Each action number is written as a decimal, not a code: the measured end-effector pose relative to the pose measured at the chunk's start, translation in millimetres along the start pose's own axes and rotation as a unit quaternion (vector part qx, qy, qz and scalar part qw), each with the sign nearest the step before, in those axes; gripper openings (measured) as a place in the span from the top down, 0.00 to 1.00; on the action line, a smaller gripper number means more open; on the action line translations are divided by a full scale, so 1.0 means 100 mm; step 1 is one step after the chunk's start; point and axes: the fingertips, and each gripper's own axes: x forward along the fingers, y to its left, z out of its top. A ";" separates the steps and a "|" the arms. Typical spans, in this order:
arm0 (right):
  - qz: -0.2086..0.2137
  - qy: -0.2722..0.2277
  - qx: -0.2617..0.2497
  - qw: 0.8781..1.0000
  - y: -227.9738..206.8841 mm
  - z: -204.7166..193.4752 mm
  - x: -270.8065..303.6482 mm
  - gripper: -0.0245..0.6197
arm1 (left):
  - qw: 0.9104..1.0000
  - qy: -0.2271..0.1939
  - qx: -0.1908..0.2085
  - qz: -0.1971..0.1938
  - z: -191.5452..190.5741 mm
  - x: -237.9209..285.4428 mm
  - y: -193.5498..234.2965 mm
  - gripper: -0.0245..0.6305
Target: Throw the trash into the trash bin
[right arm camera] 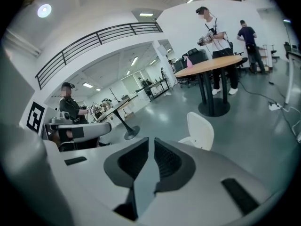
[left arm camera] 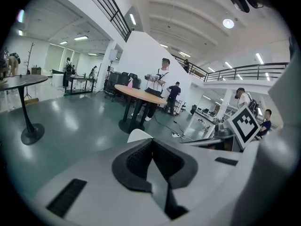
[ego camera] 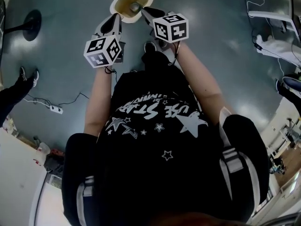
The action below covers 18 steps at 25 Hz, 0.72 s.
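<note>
The person is standing over the bin (ego camera: 132, 1), which is sitting on the grey floor (ego camera: 221, 36) with its lid up and its brownish inside showing. A small pale lump (ego camera: 135, 6) is lying in there, though what it is I cannot tell.

Both claws are pointing at the bin. The left gripper (ego camera: 115, 21) is hanging just beside the near rim, its marker cube (ego camera: 102, 51) facing up. In the left gripper view the left gripper (left arm camera: 151, 144) is clenched, pads meeting at the tips with nothing between them, and the bin's white edge (left arm camera: 139, 135) is peeking out just beyond.

The right gripper (ego camera: 149, 12) is reaching right to the rim, by the opening. In the right gripper view the right gripper (right arm camera: 151, 144) is showing pads drawn together to a thin slit, gripping nothing, and the bin's raised lid (right arm camera: 201, 130) is standing just past them.

Off in the room, a round wooden table (left arm camera: 139, 94) is standing well apart from the bin.
</note>
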 end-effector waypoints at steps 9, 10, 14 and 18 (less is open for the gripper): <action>-0.016 -0.015 -0.006 1.000 0.57 -0.40 -0.31 0.95 | 1.000 -0.021 -0.004 -0.017 -0.18 -0.79 -0.10 0.95; -0.018 -0.017 -0.008 1.000 0.64 -0.42 -0.34 0.95 | 0.999 -0.026 -0.008 -0.018 -0.18 -0.88 -0.10 0.95; -0.024 -0.032 -0.013 0.999 0.93 -0.54 -0.47 0.95 | 0.999 -0.040 -0.022 -0.022 -0.23 -1.24 -0.07 0.95; -0.033 -0.044 -0.016 0.998 1.14 -0.66 -0.61 0.95 | 0.998 -0.050 -0.021 -0.028 -0.31 -1.53 -0.05 0.95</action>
